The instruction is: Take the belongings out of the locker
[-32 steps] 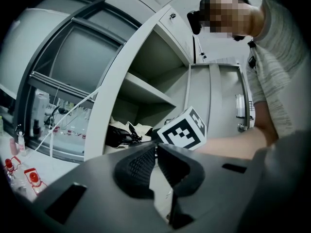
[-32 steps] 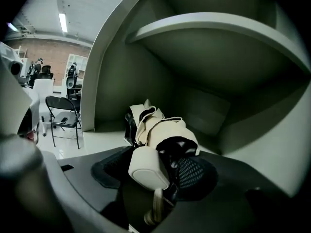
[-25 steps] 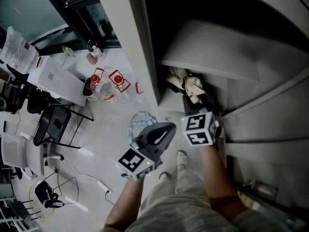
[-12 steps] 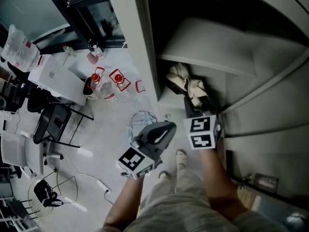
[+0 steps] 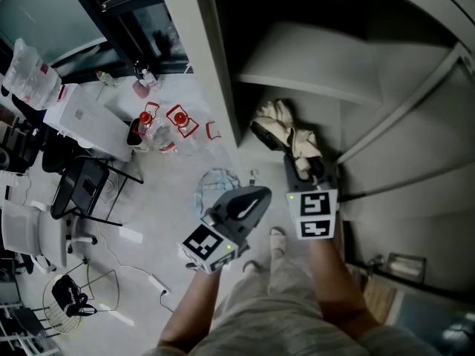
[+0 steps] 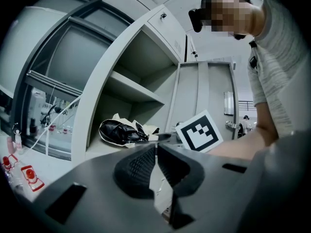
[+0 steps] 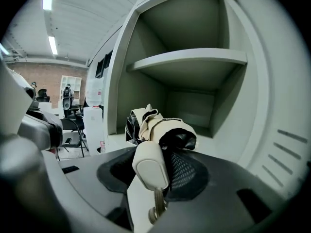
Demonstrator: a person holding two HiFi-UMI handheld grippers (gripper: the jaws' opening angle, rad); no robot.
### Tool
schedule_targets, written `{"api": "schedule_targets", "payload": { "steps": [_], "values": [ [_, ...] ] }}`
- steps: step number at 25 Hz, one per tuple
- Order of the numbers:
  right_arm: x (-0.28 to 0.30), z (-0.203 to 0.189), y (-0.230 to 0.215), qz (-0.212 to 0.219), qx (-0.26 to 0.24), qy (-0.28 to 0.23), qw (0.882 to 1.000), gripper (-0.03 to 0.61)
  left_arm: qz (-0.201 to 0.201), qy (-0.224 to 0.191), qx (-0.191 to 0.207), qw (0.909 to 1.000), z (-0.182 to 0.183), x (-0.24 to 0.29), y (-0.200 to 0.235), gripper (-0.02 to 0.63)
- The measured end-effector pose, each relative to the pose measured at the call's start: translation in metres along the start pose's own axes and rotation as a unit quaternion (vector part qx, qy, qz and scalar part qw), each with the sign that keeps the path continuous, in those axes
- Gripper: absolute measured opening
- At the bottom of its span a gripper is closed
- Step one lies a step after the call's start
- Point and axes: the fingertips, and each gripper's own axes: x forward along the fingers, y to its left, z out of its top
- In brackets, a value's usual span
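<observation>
A cream and black bundle (image 5: 284, 130), which looks like a folded umbrella, lies at the front of the open locker's lower compartment (image 5: 256, 154). My right gripper (image 5: 304, 175) is shut on its cream handle (image 7: 149, 165), from which a metal key ring hangs. In the right gripper view the bundle (image 7: 163, 126) stretches away from the jaws toward the locker's inside. My left gripper (image 5: 251, 199) hangs outside the locker, to the left of the right one, shut with nothing in it. From the left gripper view the bundle (image 6: 122, 130) lies ahead on the locker floor.
A shelf (image 5: 312, 73) spans the locker above the bundle. The locker's door (image 5: 415, 169) stands open at the right. At the left are a table (image 5: 89, 121) with bottles and red items, a black chair (image 5: 83, 190) and cables on the floor. The person's feet (image 5: 278, 239) stand just before the locker.
My right gripper has drawn back toward the person, and the bundle has come with it to the locker's front edge. The left gripper has stayed in place.
</observation>
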Motion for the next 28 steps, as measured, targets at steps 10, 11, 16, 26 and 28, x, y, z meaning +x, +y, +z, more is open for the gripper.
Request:
{"api": "schedule_targets", "payload": {
  "steps": [10,11,16,26,28],
  "values": [
    [-0.032,0.000,0.007,0.042,0.066,-0.040,0.996,0.169,0.002,0.003,0.004,1.0000,-0.001,-0.005,-0.014,0.005],
    [-0.036,0.001,0.009,0.050,0.071,-0.041,0.995,0.169,0.002,0.009,0.009,0.9999,-0.004,-0.007,-0.014,0.005],
    [-0.053,0.007,0.019,0.078,0.081,-0.066,0.991,0.168,0.007,0.027,0.022,0.9994,-0.013,-0.018,-0.015,0.005],
    [-0.102,0.020,0.047,0.147,0.094,-0.114,0.978,0.169,0.011,0.032,0.026,0.9991,-0.018,-0.040,-0.028,0.005],
    [-0.112,0.021,0.054,0.156,0.098,-0.116,0.976,0.167,0.011,0.025,0.027,0.9993,-0.015,-0.047,-0.031,0.005]
  ]
}}
